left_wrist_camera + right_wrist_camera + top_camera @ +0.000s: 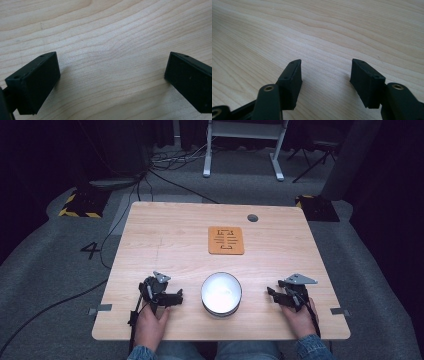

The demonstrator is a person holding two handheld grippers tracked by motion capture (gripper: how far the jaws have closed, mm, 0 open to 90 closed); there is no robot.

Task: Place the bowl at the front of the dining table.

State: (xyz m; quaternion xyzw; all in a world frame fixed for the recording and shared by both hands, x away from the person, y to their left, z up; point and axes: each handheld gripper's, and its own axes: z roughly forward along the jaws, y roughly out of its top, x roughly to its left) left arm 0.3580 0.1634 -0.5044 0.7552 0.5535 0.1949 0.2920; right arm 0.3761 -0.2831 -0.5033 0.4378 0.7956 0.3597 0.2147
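A white bowl (221,293) stands near the front edge of the wooden table (170,245), between the two hands. Behind it, toward the middle back, lies an orange square mat (226,240) with a dark printed pattern. My left gripper (176,297) rests on the table left of the bowl, held by a hand, jaws wide apart over bare wood (110,62). My right gripper (272,295) sits right of the bowl, also in a hand, its jaws apart with nothing between them (325,70).
A small dark round hole (252,218) sits near the table's back edge. Beyond the table are grey carpet, cables, a white desk frame (245,145) and yellow-black striped floor plates (80,205). Grey tabs (102,308) stick out at the table's front sides.
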